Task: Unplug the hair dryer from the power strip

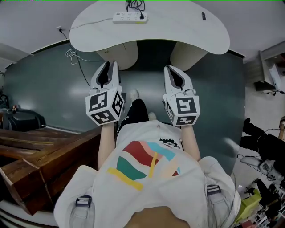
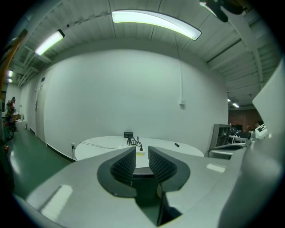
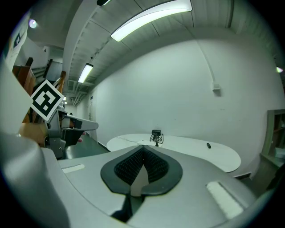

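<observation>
Left hand-held gripper (image 1: 108, 67) slightly spread, empty; right hand-held gripper (image 1: 172, 70) pressed together, empty. Both well short of table (image 1: 187, 31). Power strip (image 1: 129, 17) at far edge, black cord (image 1: 135, 5) plugged in.

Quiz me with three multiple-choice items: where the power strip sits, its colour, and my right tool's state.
1. The power strip lies:
A) on the far side of the white table
B) on the floor
C) in the left tool

2. Its body is:
A) black
B) white
C) red

3. The right tool is:
A) wide open
B) shut on a plug
C) shut and empty

Answers:
1 A: the head view shows it at the tabletop's far edge.
2 B: the casing is white, with a black cord plugged in.
3 C: its pads meet with nothing between them.
</observation>
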